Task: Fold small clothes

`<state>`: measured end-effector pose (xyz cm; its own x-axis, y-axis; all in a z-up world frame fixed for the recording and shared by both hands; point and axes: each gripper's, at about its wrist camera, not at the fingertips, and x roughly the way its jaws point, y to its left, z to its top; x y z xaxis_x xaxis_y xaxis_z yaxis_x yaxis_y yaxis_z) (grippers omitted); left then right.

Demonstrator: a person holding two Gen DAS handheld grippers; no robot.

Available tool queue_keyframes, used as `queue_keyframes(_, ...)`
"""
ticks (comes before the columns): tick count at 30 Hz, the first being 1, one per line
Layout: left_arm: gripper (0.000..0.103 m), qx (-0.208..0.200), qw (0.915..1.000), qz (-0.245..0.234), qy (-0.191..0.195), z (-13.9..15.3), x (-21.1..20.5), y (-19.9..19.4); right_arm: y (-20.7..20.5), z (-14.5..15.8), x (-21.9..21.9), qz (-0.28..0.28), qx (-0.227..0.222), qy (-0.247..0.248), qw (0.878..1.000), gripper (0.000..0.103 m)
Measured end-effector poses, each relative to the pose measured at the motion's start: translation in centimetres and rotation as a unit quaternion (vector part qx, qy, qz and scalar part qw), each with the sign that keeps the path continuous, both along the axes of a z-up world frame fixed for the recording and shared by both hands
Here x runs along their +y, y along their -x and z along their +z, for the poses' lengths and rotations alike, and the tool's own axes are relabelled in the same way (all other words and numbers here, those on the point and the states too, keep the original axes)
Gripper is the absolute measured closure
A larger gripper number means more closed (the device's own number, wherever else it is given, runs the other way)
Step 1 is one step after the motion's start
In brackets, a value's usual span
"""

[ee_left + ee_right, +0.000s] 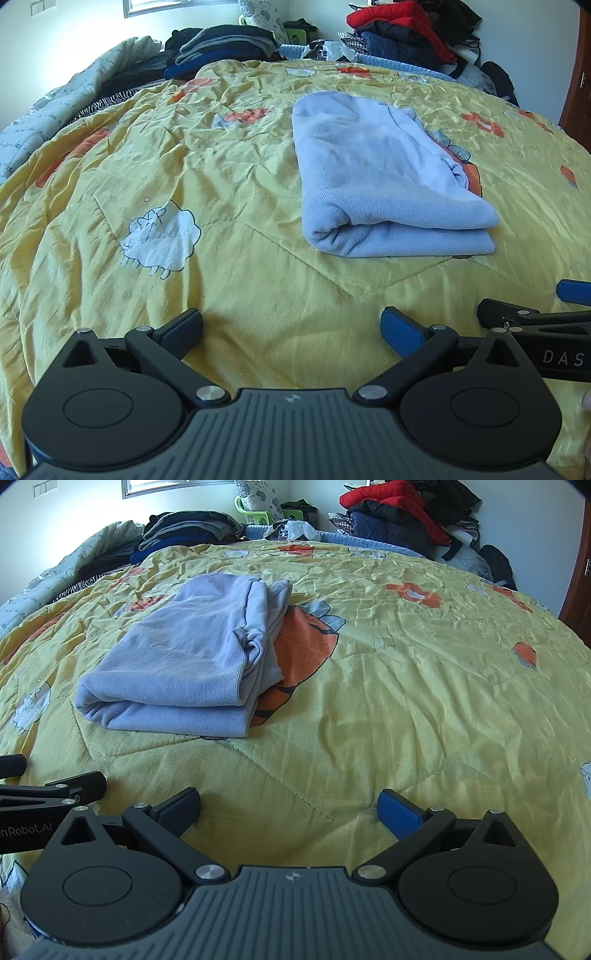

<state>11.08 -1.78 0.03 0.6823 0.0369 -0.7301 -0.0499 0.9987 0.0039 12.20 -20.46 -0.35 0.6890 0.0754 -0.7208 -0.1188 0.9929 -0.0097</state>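
A light blue garment (pixel 384 177) lies folded into a thick rectangle on the yellow quilt (pixel 184 177), ahead and to the right in the left wrist view. In the right wrist view the same garment (pixel 184 664) sits ahead to the left, its loose edges bunched on its right side. My left gripper (pixel 291 328) is open, low over the quilt and well short of the garment, nothing between its fingers. My right gripper (pixel 290 806) is open too, empty, beside the left one. Each gripper's tips show at the other view's edge.
Stacks of dark folded clothes (pixel 221 44) sit at the bed's far left. A heap of red, black and navy garments (pixel 402 33) stands at the far right. A pale patterned duvet (pixel 48 107) runs along the left edge. A wooden door (pixel 578 74) is at right.
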Motion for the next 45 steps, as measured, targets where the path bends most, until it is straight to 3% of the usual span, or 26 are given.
queue_keyframes(24, 0.0, -0.004, 1.0, -0.003, -0.001, 0.0, 0.0, 0.2, 0.0, -0.1, -0.1, 0.0, -0.001, 0.0, 1.0, 0.0)
queue_keyframes(36, 0.0, -0.035, 0.9992, -0.017, -0.004, -0.5, 0.1, 1.0, 0.4, -0.2, 0.0, -0.003, -0.018, -0.002, 1.0, 0.0)
queue_keyframes(45, 0.0, -0.069, 0.9975, -0.015, -0.005, -1.0, 0.0, 1.5, 1.6, -0.8, 0.1, -0.007, -0.055, -0.009, 0.998, 0.0)
